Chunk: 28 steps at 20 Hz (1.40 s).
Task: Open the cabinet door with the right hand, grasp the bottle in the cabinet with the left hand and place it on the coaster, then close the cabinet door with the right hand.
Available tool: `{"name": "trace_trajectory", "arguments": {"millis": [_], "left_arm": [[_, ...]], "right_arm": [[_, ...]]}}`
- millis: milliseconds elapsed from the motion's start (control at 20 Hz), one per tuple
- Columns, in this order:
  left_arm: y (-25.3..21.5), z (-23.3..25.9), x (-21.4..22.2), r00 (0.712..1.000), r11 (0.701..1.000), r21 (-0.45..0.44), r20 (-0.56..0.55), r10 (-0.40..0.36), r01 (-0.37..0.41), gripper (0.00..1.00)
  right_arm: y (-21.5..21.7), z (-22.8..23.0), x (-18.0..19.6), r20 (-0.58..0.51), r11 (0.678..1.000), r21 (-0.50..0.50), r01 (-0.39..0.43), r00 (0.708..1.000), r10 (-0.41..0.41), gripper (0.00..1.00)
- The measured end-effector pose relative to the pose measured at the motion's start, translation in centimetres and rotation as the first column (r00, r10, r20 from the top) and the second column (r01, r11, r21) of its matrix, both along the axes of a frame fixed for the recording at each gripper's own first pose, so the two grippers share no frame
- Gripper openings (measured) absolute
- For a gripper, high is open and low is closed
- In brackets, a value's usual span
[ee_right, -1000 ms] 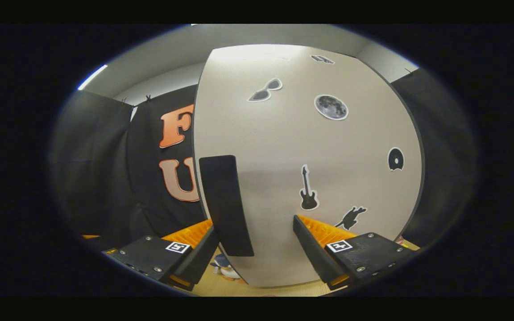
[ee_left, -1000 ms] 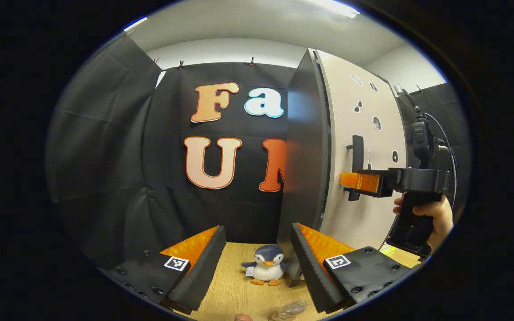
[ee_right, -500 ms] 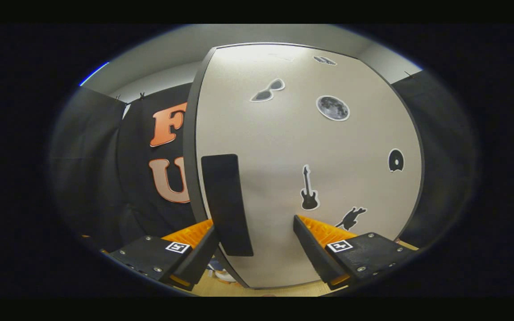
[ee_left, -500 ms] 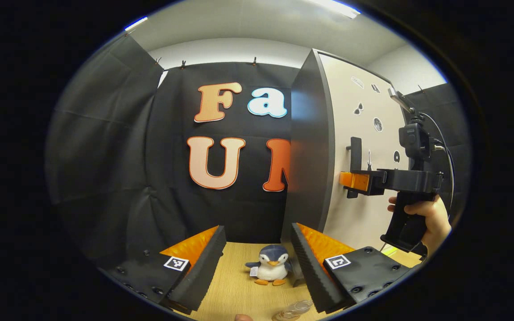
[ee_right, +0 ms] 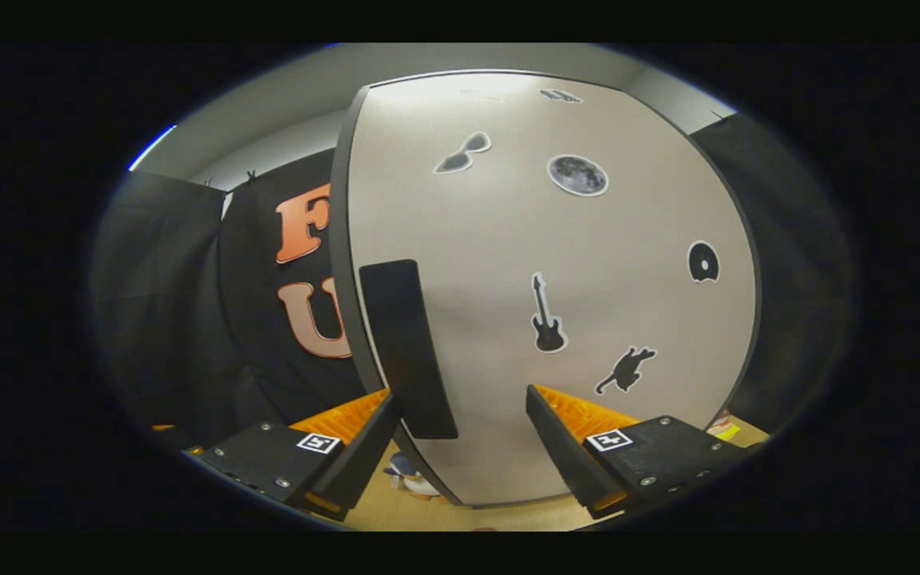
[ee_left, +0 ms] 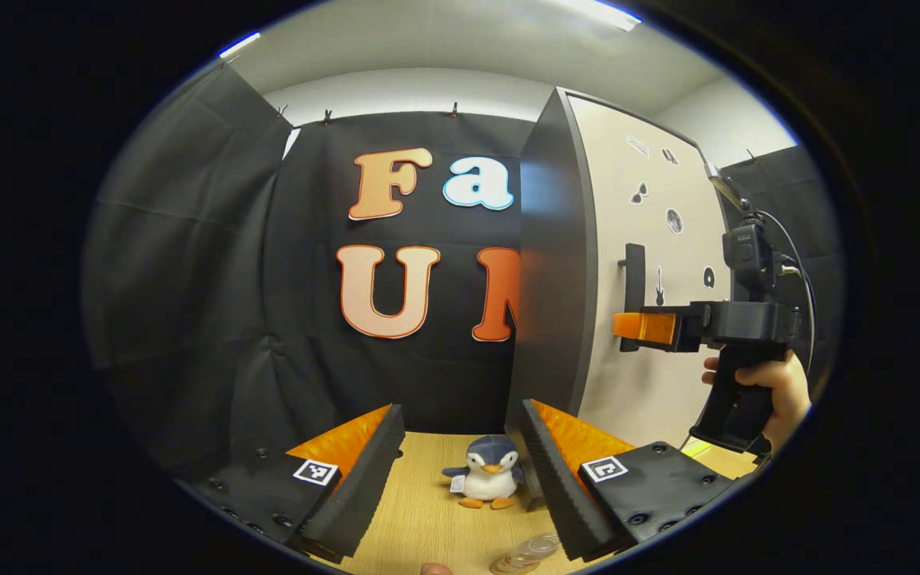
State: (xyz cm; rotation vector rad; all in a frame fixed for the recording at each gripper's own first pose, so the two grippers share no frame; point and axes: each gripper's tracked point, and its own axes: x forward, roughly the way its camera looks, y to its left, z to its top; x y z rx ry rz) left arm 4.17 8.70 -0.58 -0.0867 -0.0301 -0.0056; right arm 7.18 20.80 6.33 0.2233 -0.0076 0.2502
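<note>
A small stuffed penguin [ee_left: 490, 480] stands upright on the wooden desk [ee_left: 428, 519], well back toward its far edge and facing forward, with a white tag at its side. Black cloth [ee_left: 188, 279] hangs behind the desk, clipped along its top edge.

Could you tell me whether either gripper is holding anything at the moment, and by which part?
Nothing is held. The right gripper is open with the cabinet door's handle between its fingers, not clamped. The left gripper is open and empty.
</note>
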Motion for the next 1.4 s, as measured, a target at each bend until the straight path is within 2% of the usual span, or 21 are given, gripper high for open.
{"name": "trace_trajectory", "arguments": {"millis": [550, 800, 1150, 1400], "left_arm": [[-2.5, 0.5, -1.9, 1.0, 1.0, -0.013, 0.004, 0.013, -0.013, 0.95], [-3.6, 1.0, -3.4, 0.999, 0.999, -0.019, 0.009, 0.05, -0.05, 0.95], [-5.2, 2.3, -6.4, 0.995, 0.996, -0.001, 0.025, 0.093, -0.092, 0.96], [-5.7, 3.3, -9.0, 0.99, 0.991, 0.007, 0.041, 0.132, -0.132, 0.95]], "right_arm": [[-5.1, -0.2, -6.9, 0.032, 0.996, -0.081, 0.032, 0.999, -0.03, 0.96], [-8.2, -0.5, -10.8, 0.048, 0.989, -0.142, 0.033, 0.999, -0.026, 0.95], [-11.8, -1.1, -16.8, 0.068, 0.984, -0.175, 0.01, 0.998, 0.002, 0.96], [-14.1, -1.4, -20.6, 0.106, 0.969, -0.245, 0.022, 0.994, 0.004, 0.96]]}}
